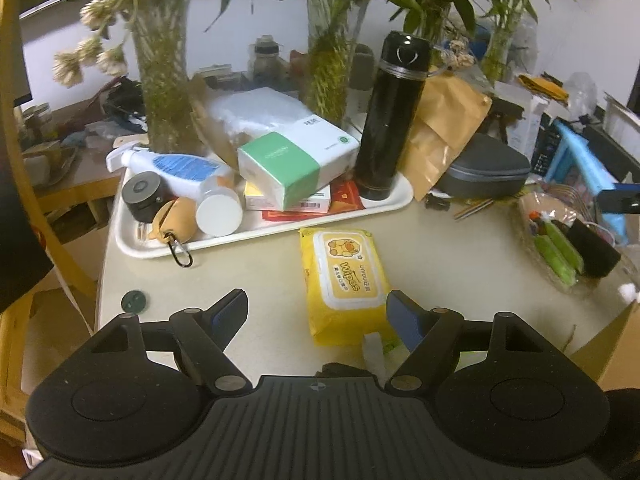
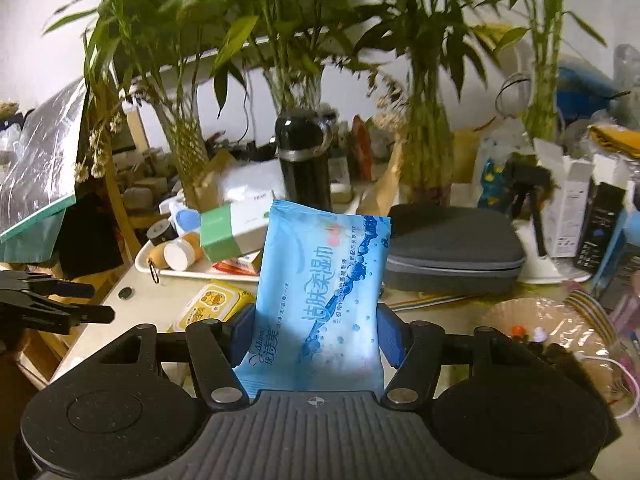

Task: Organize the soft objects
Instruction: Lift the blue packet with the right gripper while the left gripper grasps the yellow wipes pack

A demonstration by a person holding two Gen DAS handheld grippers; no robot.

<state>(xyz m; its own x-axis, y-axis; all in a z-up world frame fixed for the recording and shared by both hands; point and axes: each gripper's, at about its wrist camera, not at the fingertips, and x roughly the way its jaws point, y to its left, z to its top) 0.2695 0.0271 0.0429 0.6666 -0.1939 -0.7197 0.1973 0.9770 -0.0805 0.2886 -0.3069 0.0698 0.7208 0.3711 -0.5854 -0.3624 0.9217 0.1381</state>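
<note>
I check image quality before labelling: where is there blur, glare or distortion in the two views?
Left wrist view: mostly sharp, the yellow wipes pack print is readable; fisheye bends the white tray edge, and the corners are dark. Right wrist view: the black flask and plants are smeared by motion blur; the lower part of the blue wipes pack is washed out by glare.

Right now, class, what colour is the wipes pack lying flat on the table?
Yellow, with a white lid panel: the wipes pack shows best in the left wrist view.
</note>
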